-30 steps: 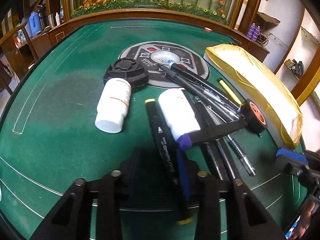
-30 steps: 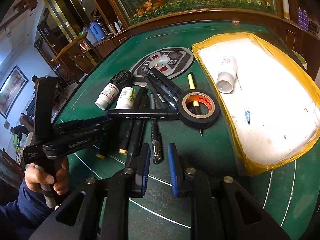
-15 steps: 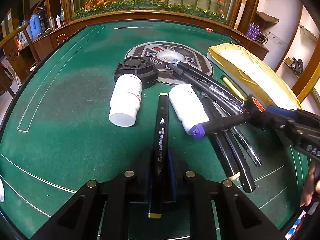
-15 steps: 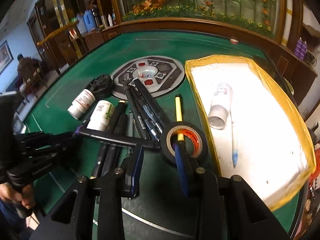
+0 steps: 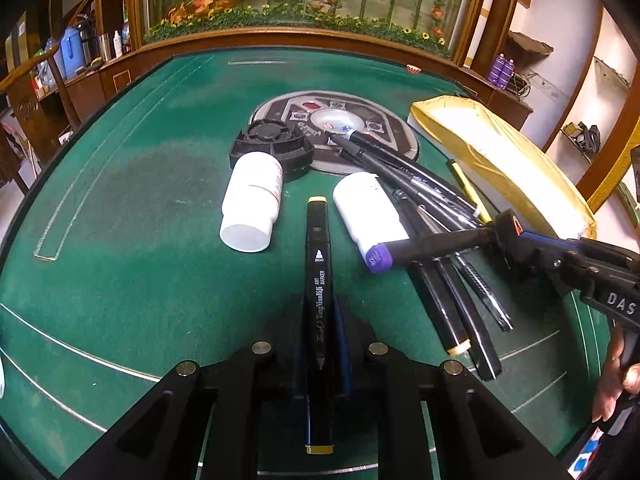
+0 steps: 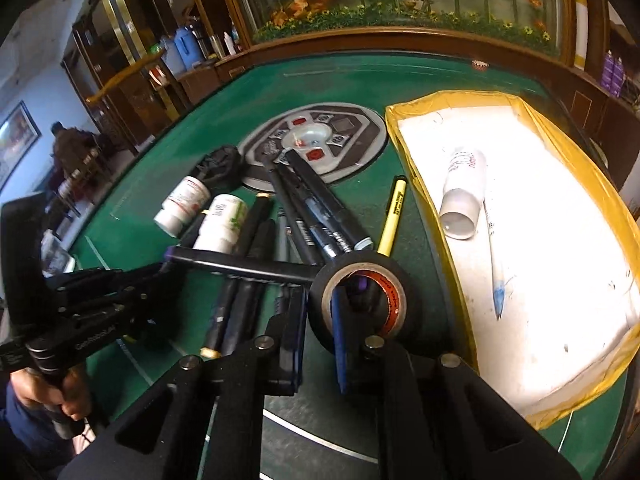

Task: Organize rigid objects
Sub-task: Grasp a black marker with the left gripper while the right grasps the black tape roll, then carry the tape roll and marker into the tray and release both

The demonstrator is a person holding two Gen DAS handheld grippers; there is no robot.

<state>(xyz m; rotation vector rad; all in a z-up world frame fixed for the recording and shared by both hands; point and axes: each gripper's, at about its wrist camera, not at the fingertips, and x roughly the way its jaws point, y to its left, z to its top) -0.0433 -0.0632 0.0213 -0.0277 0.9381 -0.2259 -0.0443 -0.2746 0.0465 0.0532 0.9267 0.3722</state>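
The left gripper (image 5: 320, 344) is clamped on a black art marker (image 5: 319, 280). The right gripper (image 6: 318, 320) pinches the wall of a black tape roll (image 6: 362, 276) on the green table (image 6: 320, 80), just beside the yellow-edged tray (image 6: 424, 208). Beyond lie loose pens (image 6: 312, 208) and two white bottles (image 5: 252, 200).

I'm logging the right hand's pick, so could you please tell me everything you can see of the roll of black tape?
The roll of black tape looks like glossy electrical tape on a cardboard core with a red-printed inner face. It stands tilted on edge on the green table, beside the yellow-edged tray. The right gripper is shut on its wall, one blue-padded finger inside the core, one outside. A purple-capped marker lies against it.
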